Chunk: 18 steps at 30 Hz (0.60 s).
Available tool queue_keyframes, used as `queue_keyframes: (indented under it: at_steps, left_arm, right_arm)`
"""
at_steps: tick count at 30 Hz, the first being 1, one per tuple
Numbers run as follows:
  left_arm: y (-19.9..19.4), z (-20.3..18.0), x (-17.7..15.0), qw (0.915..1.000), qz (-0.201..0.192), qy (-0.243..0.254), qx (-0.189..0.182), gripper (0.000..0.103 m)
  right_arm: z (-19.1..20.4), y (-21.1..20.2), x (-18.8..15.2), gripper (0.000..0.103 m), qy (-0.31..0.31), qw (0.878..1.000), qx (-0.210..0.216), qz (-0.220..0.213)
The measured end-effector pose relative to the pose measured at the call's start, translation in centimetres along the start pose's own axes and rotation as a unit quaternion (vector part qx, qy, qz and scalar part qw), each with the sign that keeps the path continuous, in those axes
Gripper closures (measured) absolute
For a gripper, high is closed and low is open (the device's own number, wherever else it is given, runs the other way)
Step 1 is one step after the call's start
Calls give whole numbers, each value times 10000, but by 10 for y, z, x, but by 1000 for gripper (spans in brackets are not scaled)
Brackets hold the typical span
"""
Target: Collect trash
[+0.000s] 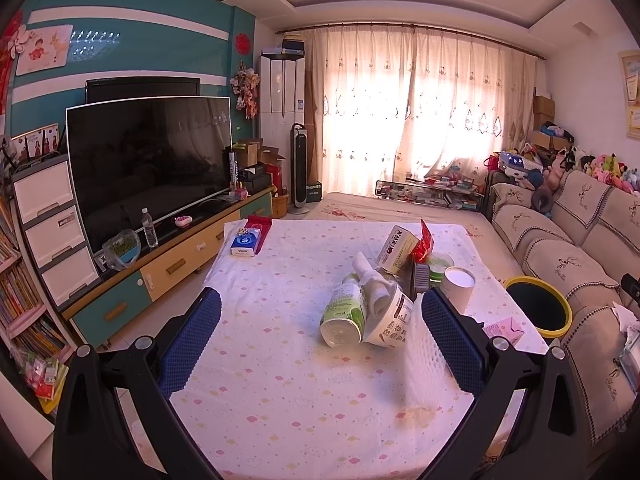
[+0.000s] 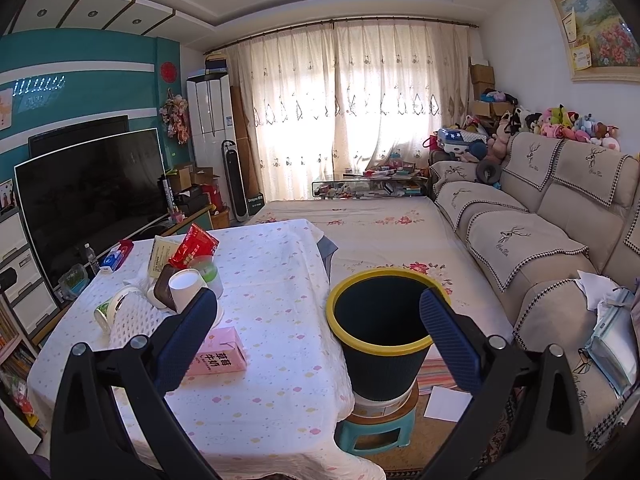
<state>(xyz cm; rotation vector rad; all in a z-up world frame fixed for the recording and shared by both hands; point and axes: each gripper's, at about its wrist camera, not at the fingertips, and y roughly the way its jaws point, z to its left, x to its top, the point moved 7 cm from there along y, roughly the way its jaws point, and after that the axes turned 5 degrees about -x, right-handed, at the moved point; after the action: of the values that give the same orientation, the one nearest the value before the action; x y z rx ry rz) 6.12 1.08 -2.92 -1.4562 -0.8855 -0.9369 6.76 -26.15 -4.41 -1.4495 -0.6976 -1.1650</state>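
- Cloth-covered table (image 1: 280, 380) carries all the trash; nothing looks collected yet, judging from the dark bin interior with no item visible in it.
- Yellow-rimmed bin (image 2: 380, 344) stands off the table's right edge on a small stool (image 2: 372, 436), right in front of the right gripper (image 2: 316, 320). In the left view the same bin sits far right, beyond the table edge.
- Left gripper (image 1: 320, 320) is spread wide with nothing between the pads, aimed along the table at the trash pile.
- Right gripper is also spread wide and empty, straddling the table's right edge and the bin mouth.
- White foam net (image 1: 420, 356) lies just inside the left gripper's right finger, touching or nearly touching it; can't tell which. Closest trash to that hand.
- Tipped white cup (image 1: 390, 320) and green bottle (image 1: 346, 312) lie side by side just ahead of the left gripper, a bit right of centre, long axes pointing roughly toward the camera, a white rag draped over them.
- Pink carton (image 2: 218, 350) lies flat near the table's right edge, just beside the right gripper's left finger, long axis across the view. My read: right hand is nearer it and nearer the bin.
- Red wrapper (image 1: 424, 242), box and upright paper cup (image 1: 459, 286) sit further back.
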Motion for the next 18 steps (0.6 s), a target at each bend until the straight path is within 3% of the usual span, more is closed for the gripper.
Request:
queue_keyframes:
  at_steps: [18]
  left_arm:
    - [4, -3, -2, 10000, 9, 16, 20, 4]
  right_arm:
    - [-1, 0, 1, 6, 0, 10000, 5, 4]
